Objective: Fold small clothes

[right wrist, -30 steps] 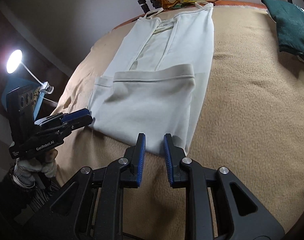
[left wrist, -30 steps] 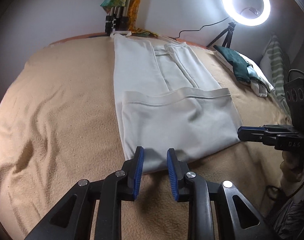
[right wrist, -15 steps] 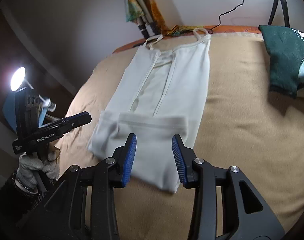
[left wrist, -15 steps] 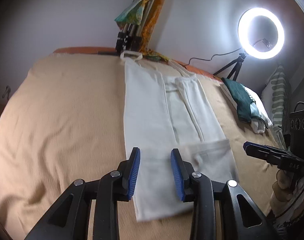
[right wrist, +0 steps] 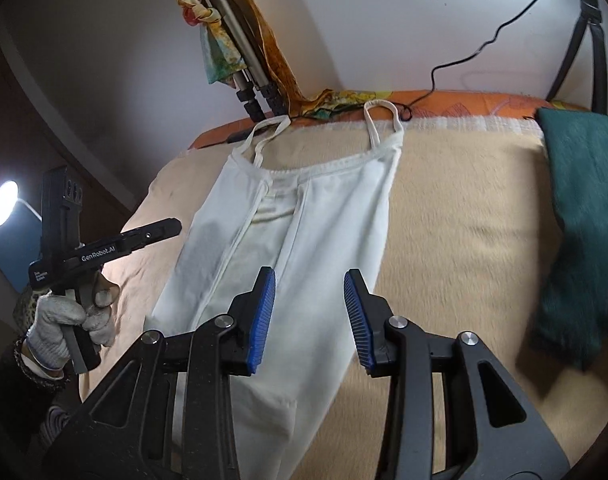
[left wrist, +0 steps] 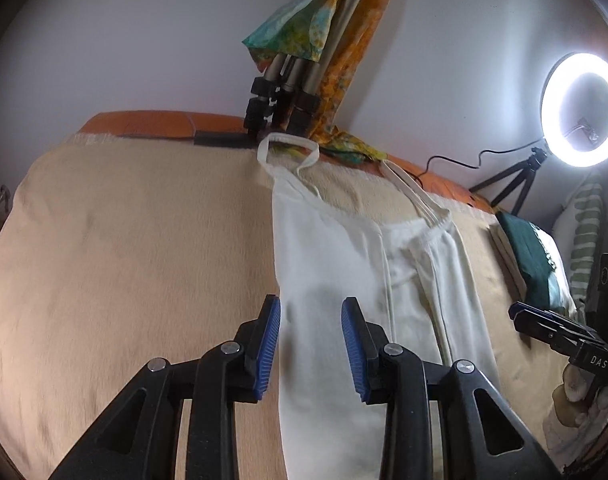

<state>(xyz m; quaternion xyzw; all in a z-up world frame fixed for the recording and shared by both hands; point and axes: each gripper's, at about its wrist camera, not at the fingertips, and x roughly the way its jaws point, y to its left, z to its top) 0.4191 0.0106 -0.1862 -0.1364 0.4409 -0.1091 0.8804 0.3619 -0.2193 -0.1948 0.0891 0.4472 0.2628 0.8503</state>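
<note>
Beige blanket [left wrist: 124,260] across the bed, left gripper [left wrist: 311,346] spread wide and empty above the left edge of a white camisole [left wrist: 336,264] lying flat lengthwise, straps toward the wall, right gripper [right wrist: 309,318] likewise wide and empty over its right half, green folded cloth [right wrist: 584,220] far right

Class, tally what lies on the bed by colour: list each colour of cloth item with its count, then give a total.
White: 1, the strappy top
Dark green: 1, the folded cloth
Tan: 1, the blanket beneath them
Total: 3
</note>
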